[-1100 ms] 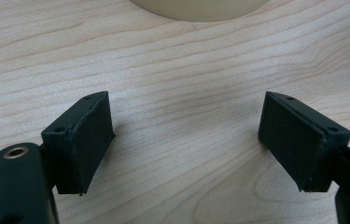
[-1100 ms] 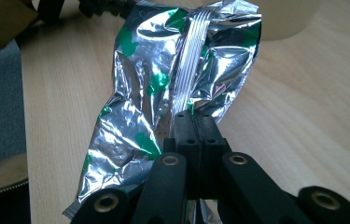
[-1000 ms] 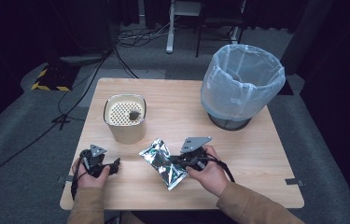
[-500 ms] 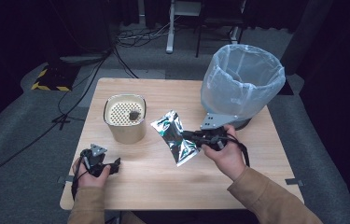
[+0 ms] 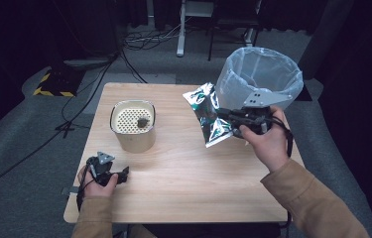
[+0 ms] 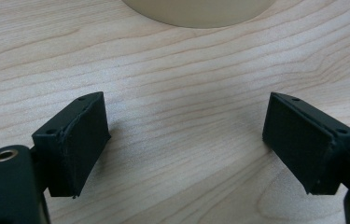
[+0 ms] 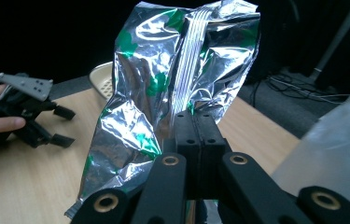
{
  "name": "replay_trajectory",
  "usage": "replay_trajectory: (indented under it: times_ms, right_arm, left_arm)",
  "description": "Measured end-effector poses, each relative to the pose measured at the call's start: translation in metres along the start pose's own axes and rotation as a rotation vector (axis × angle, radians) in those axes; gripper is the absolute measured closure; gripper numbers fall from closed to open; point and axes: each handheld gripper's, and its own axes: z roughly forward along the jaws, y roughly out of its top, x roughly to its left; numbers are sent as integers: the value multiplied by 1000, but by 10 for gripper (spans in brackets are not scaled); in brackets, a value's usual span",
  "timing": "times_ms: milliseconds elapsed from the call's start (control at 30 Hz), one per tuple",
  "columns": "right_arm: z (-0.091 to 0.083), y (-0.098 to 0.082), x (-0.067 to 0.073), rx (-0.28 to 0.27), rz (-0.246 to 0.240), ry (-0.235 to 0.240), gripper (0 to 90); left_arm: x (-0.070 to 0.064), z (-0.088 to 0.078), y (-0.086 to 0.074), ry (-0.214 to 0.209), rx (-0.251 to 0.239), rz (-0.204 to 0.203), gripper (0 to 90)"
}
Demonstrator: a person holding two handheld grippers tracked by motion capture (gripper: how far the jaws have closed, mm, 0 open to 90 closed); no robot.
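The right tongs (image 5: 227, 120) clench the edge of a crinkled silver-and-green foil snack bag (image 5: 208, 115), held in the air above the wooden worktop (image 5: 188, 173), just beside the plastic-lined bin (image 5: 259, 74); the left tongs (image 5: 122, 174) rest released near the beige perforated-lid canister (image 5: 133, 125).

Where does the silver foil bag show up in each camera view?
High view: foil bag right of centre, held up beside the lined bin.
Left gripper view: not in it.
Right gripper view: foil bag centre, clamped in the right gripper.
Shared landmark: the cream canister.
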Motion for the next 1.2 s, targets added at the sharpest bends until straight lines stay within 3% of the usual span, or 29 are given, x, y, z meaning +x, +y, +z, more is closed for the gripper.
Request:
replay_trajectory:
  times_ms: [333, 600, 1200]
  right_arm:
    - [-36, 26, -31, -41, 5, -108, 900]
    - [-56, 41, -57, -39, 9, -197, 900]
    - [-66, 58, -129, -30, 79, -394, 900]
  left_arm:
    - [0, 0, 0, 0, 0, -1, 147]
    - [0, 0, 0, 0, 0, 0, 147]
    - [0, 3, 3, -9, 5, 1, 130]
